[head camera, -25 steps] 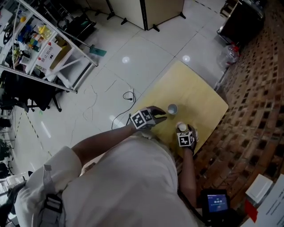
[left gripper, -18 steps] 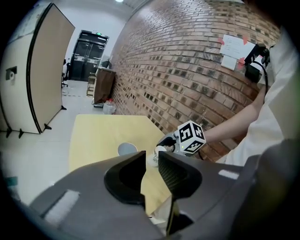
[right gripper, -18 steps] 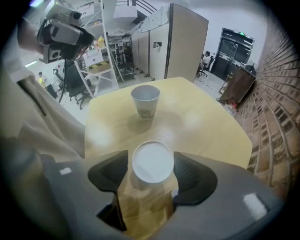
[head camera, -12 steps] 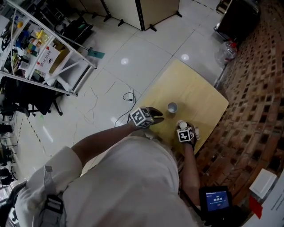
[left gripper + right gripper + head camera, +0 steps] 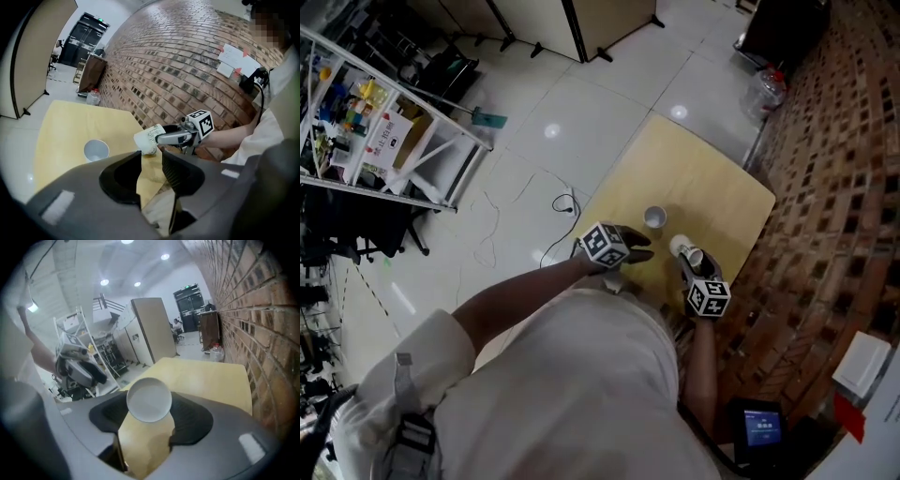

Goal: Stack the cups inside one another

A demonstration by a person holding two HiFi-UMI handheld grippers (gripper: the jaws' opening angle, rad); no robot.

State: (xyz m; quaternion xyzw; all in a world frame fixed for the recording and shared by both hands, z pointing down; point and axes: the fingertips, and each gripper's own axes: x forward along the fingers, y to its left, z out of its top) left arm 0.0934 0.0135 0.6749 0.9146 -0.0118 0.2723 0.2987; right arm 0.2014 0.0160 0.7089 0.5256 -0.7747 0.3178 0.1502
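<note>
Lifting held cup [image 5: 149, 399] off bench [image 5: 712, 178], right hand-held gripper [image 5: 687, 256] clamped on it; left hand-held gripper [image 5: 639, 249]: jaws just opening, empty; nesting into standing cup [image 5: 654, 217] likely next.

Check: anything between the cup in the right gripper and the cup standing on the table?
Nothing visible. Only bare table lies between the held cup in the right gripper and the standing cup. The left gripper, empty with its jaws just opening, sits to the side of that path, not across it.

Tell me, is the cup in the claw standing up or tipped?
Tipped: the cup leans over sideways in the right claw, not standing on the table.
</note>
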